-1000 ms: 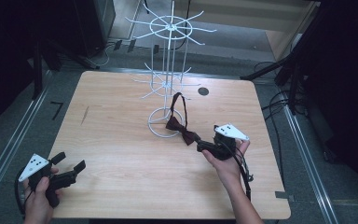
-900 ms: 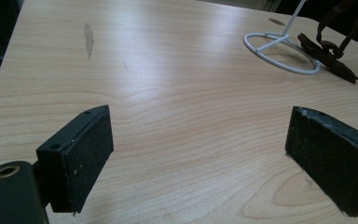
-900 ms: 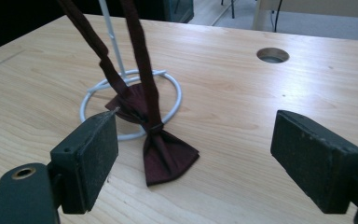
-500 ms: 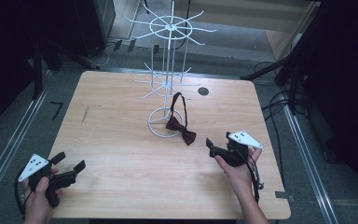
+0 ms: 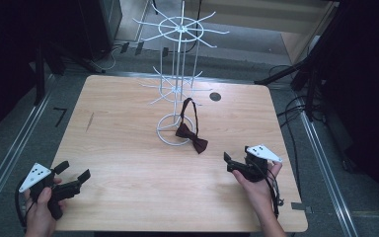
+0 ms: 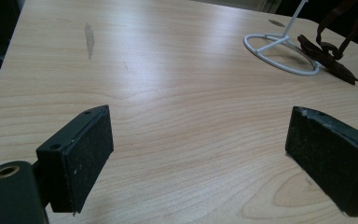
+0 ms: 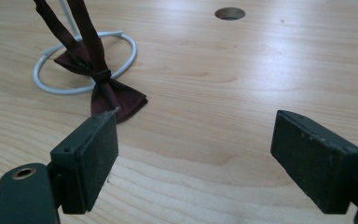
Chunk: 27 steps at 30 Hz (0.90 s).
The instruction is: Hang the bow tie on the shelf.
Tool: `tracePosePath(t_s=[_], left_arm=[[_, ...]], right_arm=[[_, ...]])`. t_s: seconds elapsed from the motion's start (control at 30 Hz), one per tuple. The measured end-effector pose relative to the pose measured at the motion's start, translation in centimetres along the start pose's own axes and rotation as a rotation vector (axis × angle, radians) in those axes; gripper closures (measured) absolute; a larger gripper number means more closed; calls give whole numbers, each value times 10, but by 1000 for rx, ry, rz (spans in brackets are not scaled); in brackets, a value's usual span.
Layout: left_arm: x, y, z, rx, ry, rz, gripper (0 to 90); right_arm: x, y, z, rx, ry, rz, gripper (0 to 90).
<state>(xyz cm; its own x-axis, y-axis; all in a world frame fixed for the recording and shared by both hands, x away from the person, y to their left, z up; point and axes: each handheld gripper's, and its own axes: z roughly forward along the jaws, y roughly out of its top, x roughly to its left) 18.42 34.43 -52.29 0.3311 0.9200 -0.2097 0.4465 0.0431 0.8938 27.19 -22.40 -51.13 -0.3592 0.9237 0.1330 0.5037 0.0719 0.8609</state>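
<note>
Seeing the bow tie (image 5: 191,137) hanging from the wire rack (image 5: 177,89), I hold both grippers' fingers released, empty.

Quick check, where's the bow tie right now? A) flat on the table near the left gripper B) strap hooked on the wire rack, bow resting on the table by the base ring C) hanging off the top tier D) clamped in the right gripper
B: the bow tie has its strap looped up on the white wire rack, its bow down by the base ring; the right gripper is open and apart from it.
</note>
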Motion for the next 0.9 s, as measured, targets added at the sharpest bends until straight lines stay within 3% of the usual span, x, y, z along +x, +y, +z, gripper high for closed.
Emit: tracePosePath(t_s=[0.43,0.9], left_arm=[[0,0,0,0,3,2,81],[-1,0,0,-2,3,4,81]], right_arm=[[-18,-13,-10,19,-30,12,143],[-46,-29,-26,34,-71,48,138]])
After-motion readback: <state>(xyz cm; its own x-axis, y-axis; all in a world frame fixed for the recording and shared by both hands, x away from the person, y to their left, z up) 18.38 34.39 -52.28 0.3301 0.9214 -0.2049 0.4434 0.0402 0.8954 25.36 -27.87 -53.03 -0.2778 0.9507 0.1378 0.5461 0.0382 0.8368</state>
